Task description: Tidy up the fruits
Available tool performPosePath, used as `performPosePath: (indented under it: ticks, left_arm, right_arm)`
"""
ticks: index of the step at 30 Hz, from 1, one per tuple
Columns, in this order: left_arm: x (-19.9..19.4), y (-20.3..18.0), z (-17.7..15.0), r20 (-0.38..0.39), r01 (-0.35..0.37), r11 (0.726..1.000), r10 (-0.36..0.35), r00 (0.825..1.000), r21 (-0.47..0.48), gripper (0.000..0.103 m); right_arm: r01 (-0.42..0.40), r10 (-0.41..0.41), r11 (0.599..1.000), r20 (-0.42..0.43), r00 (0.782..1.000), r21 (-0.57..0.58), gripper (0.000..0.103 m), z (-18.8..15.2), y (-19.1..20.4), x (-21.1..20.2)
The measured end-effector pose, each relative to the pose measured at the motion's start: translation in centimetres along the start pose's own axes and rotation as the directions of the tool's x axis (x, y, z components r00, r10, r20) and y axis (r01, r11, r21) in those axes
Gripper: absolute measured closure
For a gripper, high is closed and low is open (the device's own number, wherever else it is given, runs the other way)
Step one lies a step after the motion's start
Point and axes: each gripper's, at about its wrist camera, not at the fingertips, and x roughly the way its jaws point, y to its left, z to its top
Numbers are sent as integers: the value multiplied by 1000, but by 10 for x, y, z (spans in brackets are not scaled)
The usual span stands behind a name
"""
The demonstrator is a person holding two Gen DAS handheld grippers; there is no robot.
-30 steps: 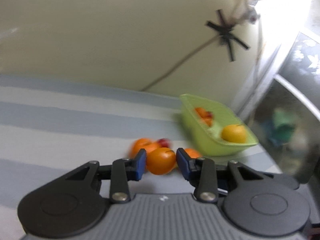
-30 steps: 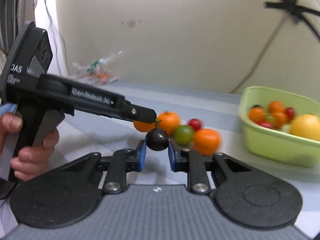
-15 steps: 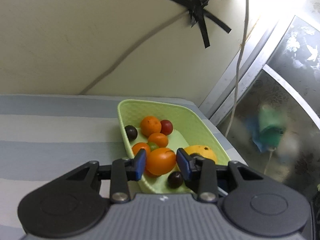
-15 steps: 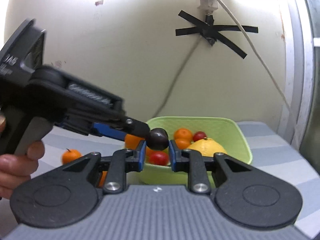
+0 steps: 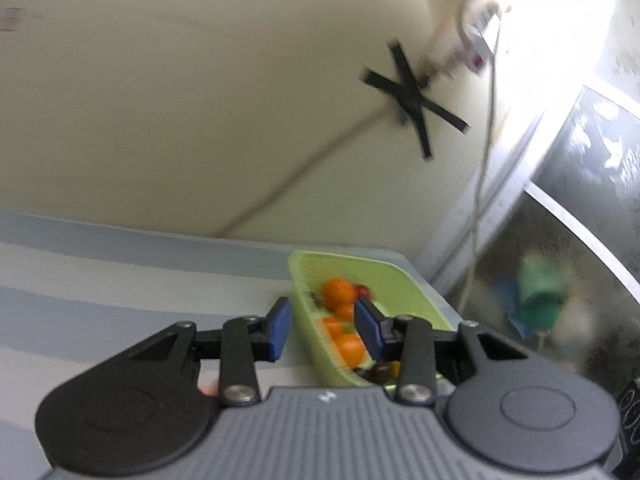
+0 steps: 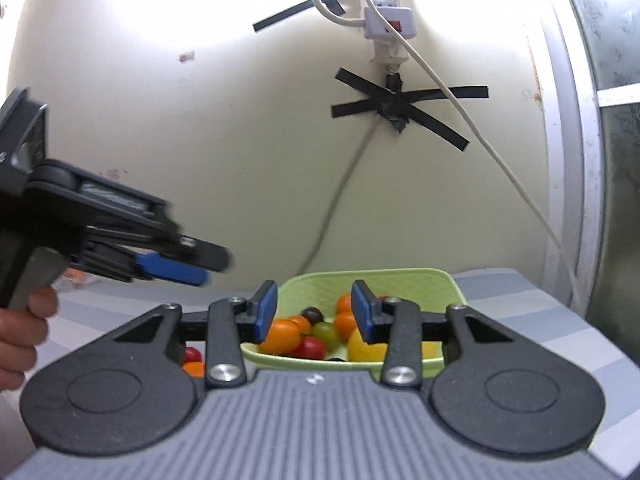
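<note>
A light green basket (image 5: 384,276) (image 6: 400,280) stands on the striped table by the wall. It holds several fruits: oranges (image 5: 338,292), a large orange tomato (image 6: 285,337), a red tomato (image 6: 312,348), a green one (image 6: 326,332), a dark plum (image 6: 313,314) and a yellow lemon (image 6: 362,350). My left gripper (image 5: 322,328) is open and empty, above the basket's near left rim. My right gripper (image 6: 314,316) is open and empty, just before the basket. The left gripper also shows in the right wrist view (image 6: 176,268), at the left.
A red and an orange fruit (image 6: 193,360) lie on the table left of the basket. A wall with a taped cable (image 6: 396,108) and a power strip (image 6: 386,12) stands behind. A window frame (image 5: 560,208) is on the right.
Both grippers have opened. The orange fruit from the left gripper and the dark plum from the right gripper now lie in the basket. The left gripper has drawn back and tilted up.
</note>
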Motion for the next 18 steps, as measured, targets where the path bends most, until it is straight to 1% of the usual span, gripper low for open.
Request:
performPosePath:
  ticks: [2,3,4,5,7,8,9,11,12,13,16,18]
  left_arm:
    - [-16,14,-9,16,-57,998,57,998,-8,67]
    - [-22,21,-14,16,-91,996,91,996,-7,67]
    - [-27,27,-21,12,-120,993,120,993,-7,67]
    - [-30,34,-26,5,-140,990,140,990,-11,67]
    - [-32,48,-36,-21,-167,985,166,986,-36,65]
    - [-31,53,-39,-34,-174,983,172,985,-54,62]
    - [-29,58,-41,-47,-174,982,171,984,-78,57]
    - [-23,64,-42,-67,-152,981,145,987,-119,50]
    - [-20,65,-41,-72,-139,982,131,989,-127,47]
    - [-16,64,-41,-78,-131,983,121,990,-129,47]
    - [-5,59,-40,-92,-136,983,125,988,-122,43]
    - [-1,56,-41,-84,-124,987,115,990,-106,41]
  right_arm:
    - [-52,52,998,-13,999,-18,60,-2,8,-3]
    - [-90,89,996,-34,995,-24,60,-4,12,-2]
    - [-147,145,989,-70,987,-18,60,-6,17,-1]
    - [-186,185,982,-98,978,-7,60,-8,21,2]
    - [-246,240,969,-161,957,-18,60,-13,33,7]
    - [-255,243,966,-184,952,-41,60,-16,39,10]
    - [-256,237,965,-206,949,-66,60,-19,45,13]
    - [-248,219,965,-258,941,-87,60,-22,51,23]
    - [-242,214,968,-276,937,-72,60,-22,49,27]
    - [-236,212,971,-290,933,-50,60,-23,48,28]
    - [-213,201,977,-346,916,5,60,-25,43,39]
    - [-230,216,973,-358,909,3,60,-26,46,40]
